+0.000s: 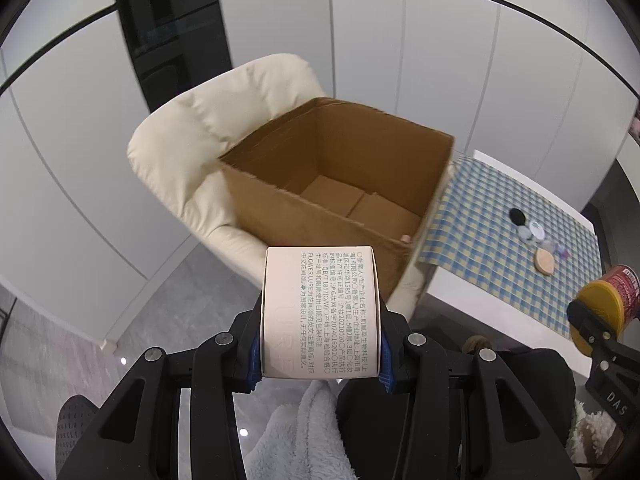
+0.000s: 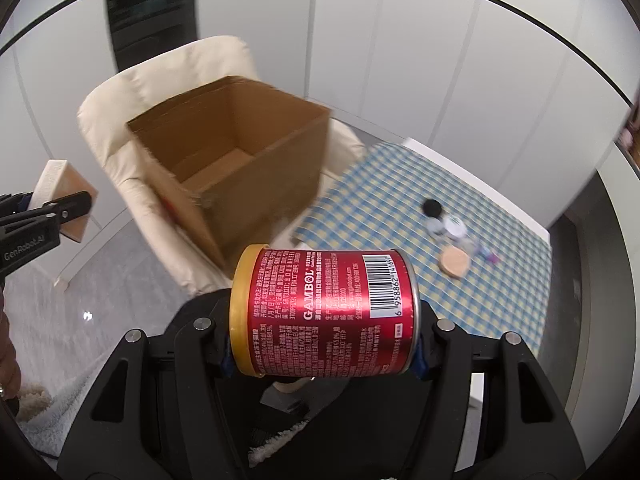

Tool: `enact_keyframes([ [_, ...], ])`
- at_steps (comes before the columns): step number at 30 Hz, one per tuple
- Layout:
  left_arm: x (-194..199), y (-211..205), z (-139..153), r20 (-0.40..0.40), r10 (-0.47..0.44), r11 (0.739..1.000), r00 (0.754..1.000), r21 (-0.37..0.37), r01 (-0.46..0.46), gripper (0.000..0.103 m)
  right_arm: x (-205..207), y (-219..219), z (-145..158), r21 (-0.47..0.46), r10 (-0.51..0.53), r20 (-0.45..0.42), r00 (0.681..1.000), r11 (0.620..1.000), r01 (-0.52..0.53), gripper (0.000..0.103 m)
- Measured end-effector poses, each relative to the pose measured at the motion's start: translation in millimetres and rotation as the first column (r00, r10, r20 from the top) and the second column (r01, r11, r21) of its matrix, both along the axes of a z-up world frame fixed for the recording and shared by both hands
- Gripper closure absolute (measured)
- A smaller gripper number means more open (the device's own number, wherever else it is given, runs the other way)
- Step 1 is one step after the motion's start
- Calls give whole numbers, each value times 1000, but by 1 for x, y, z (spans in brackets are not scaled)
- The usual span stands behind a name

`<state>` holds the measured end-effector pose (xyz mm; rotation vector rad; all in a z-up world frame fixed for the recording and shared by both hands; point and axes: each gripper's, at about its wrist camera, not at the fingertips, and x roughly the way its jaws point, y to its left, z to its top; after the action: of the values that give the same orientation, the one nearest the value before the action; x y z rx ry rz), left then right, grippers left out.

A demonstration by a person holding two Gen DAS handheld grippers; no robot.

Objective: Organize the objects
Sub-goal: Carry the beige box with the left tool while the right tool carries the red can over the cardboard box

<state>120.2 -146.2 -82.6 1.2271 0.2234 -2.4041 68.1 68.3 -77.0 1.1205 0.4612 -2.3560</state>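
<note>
- A pale pink carton [image 1: 320, 312] printed with Chinese text and "FLOWER LURE" sits pinched in the left gripper [image 1: 320, 356], in the air just short of the cardboard box [image 1: 332, 184].
- A red can [image 2: 326, 312] with a yellow lid, reading "GAMBOL" beside a barcode, lies sideways, clamped end to end in the right gripper [image 2: 324, 356].
- The open-topped box rests on a cream armchair [image 1: 208, 148].
- Small lids [image 2: 448, 228] lie on the checked tablecloth [image 2: 500, 264].
- "GenRobot.AI" marks the left gripper's side.

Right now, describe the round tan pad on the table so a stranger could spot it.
Find the blue-and-yellow checked tablecloth beside the open cardboard box. In its cluster of small items, the flat tan round pad lies nearest the camera, matte, unlike the black disc and white lid.
</note>
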Motion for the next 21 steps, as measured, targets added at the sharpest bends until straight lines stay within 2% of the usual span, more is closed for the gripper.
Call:
enact_keyframes([
  [8, 1, -20, -7, 8, 46, 999, 999, 12, -46, 59, 4, -45, -4, 11, 100, -1, 995, 995, -100, 39],
  [21, -20, -30, -17, 29, 45, 999, 999, 14, -45, 59, -12, -53, -15, 16, 104, 27, 994, 994, -104, 39],
])
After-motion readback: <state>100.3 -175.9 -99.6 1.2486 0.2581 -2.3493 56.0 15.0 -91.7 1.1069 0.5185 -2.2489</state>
